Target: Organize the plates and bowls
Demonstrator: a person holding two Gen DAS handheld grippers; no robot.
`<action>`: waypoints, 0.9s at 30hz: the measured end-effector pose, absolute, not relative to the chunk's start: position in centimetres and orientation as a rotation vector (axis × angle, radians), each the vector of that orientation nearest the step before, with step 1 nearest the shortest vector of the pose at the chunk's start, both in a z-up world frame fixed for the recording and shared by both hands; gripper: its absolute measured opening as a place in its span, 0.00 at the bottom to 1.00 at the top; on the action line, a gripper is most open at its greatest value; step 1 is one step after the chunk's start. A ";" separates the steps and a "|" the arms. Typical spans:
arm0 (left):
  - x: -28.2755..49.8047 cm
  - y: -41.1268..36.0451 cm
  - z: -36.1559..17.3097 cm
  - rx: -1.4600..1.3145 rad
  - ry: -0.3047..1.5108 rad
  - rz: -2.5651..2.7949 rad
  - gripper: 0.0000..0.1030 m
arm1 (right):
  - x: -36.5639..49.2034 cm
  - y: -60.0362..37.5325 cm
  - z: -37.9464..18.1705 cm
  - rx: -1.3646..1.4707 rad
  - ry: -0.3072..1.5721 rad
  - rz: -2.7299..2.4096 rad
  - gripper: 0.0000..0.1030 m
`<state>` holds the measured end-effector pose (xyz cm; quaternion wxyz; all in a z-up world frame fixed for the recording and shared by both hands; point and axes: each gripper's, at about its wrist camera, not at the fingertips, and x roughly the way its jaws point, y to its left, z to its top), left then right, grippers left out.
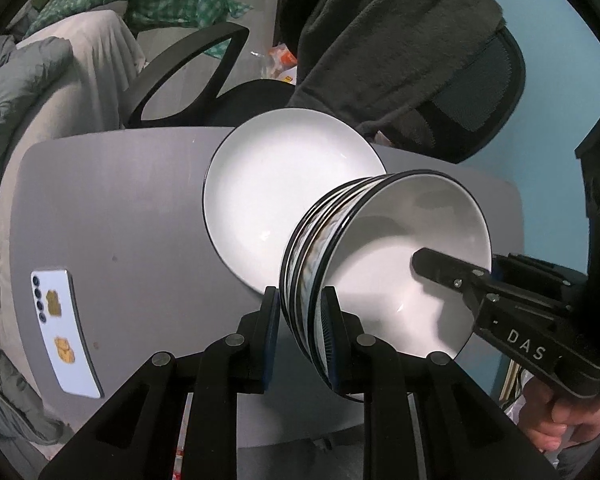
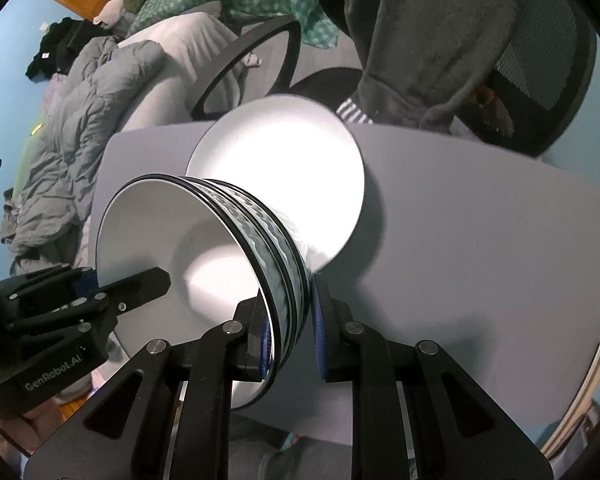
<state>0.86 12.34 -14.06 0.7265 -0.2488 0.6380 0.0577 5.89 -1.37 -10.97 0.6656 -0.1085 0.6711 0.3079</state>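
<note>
Item: stack of bowls (image 1: 380, 264), nested, white inside, black rims, a blue-grey wavy band on the outer walls. How many bowls the stack holds is hard to tell; at least three rims show. It hangs above the table (image 1: 120, 208), its mouth facing both cameras.

Left tongs (image 1: 300, 312): clamped on the stack's rim, one finger inside the top bowl, the other against the outer wall. Seen from the right wrist view, the left tongs (image 2: 156, 280) reach into the bowl from the side opposite the right tongs.

Right tongs (image 2: 290, 312): clamped on the opposite rim of the same stack, blue pads pressing inner and outer walls. In the left wrist view the right tongs (image 1: 424, 264) show one black finger lying inside the top bowl; a hand (image 1: 560, 420) grips the handle below.

Item: white plate (image 1: 288, 184), black-edged, lying flat on the table, behind the stack and partly hidden by it. In the right wrist view the plate (image 2: 284, 168) is overexposed.

Item: phone (image 1: 64, 328), white back up, with yellow stickers, on the table well apart from the stack, toward the table's near left edge.

Beyond the stack: a black office chair (image 1: 204, 76) at the table's far edge, with a dark fleece garment (image 1: 388, 32) draped over its mesh back.
</note>
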 end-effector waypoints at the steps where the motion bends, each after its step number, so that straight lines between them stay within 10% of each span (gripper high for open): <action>1: 1.3 12.5 -14.5 -0.551 1.413 0.129 0.19 | 6.2 -1.1 -11.1 -0.252 1.511 0.695 0.17; 27: 5.1 15.3 -18.9 -0.589 1.444 0.197 0.21 | 10.6 2.7 -15.0 -0.335 1.576 0.681 0.17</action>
